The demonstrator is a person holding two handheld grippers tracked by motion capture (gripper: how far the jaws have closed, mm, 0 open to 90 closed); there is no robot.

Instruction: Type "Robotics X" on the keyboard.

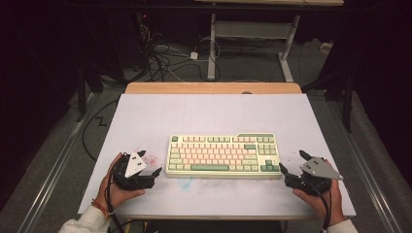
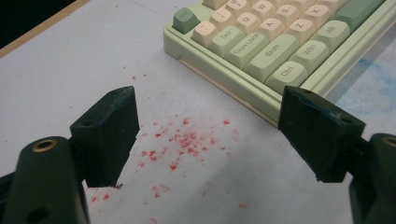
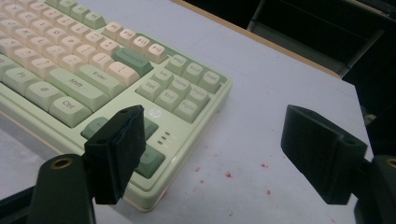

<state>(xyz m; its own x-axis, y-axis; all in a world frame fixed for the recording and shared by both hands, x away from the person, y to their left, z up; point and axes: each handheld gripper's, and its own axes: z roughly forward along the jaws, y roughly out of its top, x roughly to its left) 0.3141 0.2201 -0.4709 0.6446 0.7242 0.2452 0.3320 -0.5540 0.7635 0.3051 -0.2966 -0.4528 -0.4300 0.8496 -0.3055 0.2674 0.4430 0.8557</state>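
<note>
A pale green keyboard (image 1: 223,154) with cream and green keys lies in the middle of the white table top (image 1: 209,116). My left gripper (image 1: 149,164) rests just left of it, open, its jaws aimed at the keyboard's left end. In the left gripper view the left gripper (image 2: 210,140) stands wide over red specks on the table, with the keyboard (image 2: 275,46) corner beyond and nothing between the jaws. My right gripper (image 1: 293,162) sits just right of the keyboard, open. In the right gripper view the right gripper (image 3: 219,149) frames the keyboard (image 3: 93,79) right corner and bare table.
Red specks (image 2: 182,140) mark the table by the left gripper, and a faint blue smudge (image 1: 187,182) lies in front of the keyboard. A wooden edge (image 1: 214,88) runs along the table's far side. Beyond it stand a desk frame (image 1: 252,43) and floor cables (image 1: 160,53).
</note>
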